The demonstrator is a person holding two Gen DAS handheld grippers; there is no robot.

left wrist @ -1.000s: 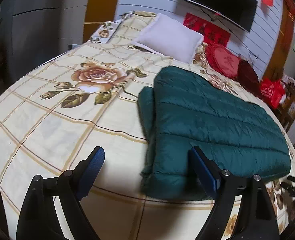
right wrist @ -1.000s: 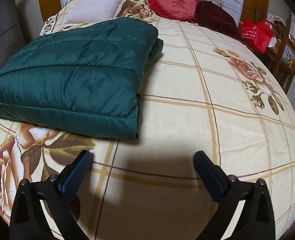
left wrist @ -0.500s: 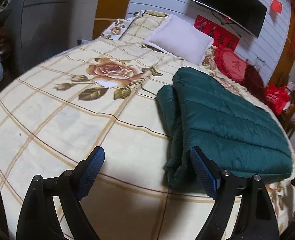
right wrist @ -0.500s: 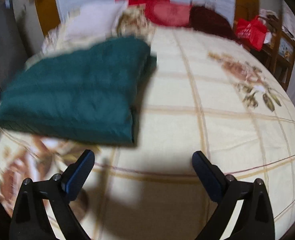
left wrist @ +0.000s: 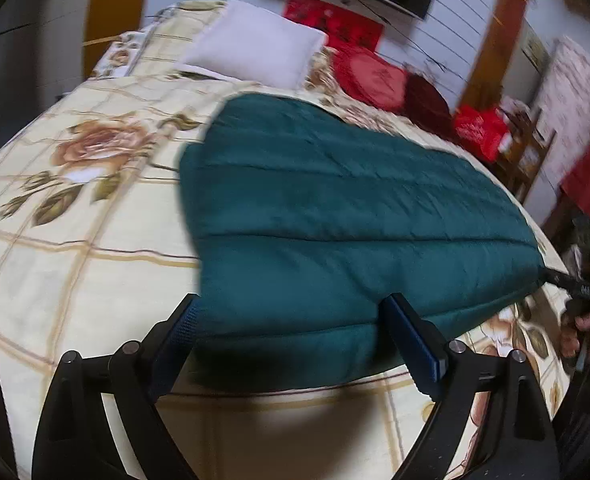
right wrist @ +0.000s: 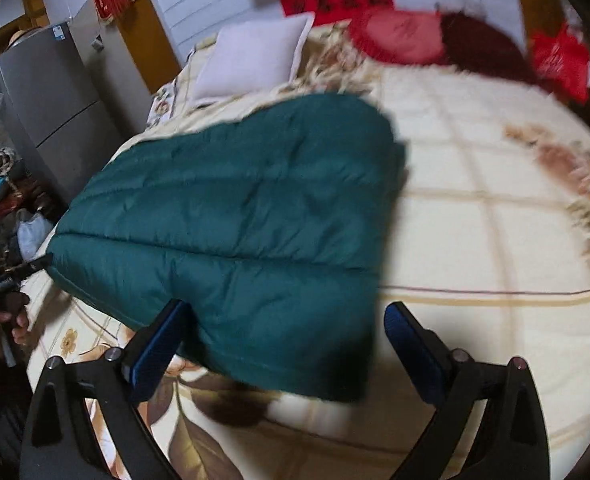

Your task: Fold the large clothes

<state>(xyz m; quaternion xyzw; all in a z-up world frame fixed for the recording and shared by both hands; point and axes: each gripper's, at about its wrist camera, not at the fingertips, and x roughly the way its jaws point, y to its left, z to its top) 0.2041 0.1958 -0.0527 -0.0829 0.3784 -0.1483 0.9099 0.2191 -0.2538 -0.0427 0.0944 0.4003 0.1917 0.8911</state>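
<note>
Swung inward onto the folded green quilted coat since a second ago, both views now blurred. Left gripper fingers apart, just opened wider, straddling its near edge, contact unclear. Right gripper fingers apart over its corner. Puffy, stitched in bands, lying on the floral checked bed; details smeared.

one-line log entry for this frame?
jacket: folded, on bed | left gripper: open | right gripper: open | held: nothing
</note>
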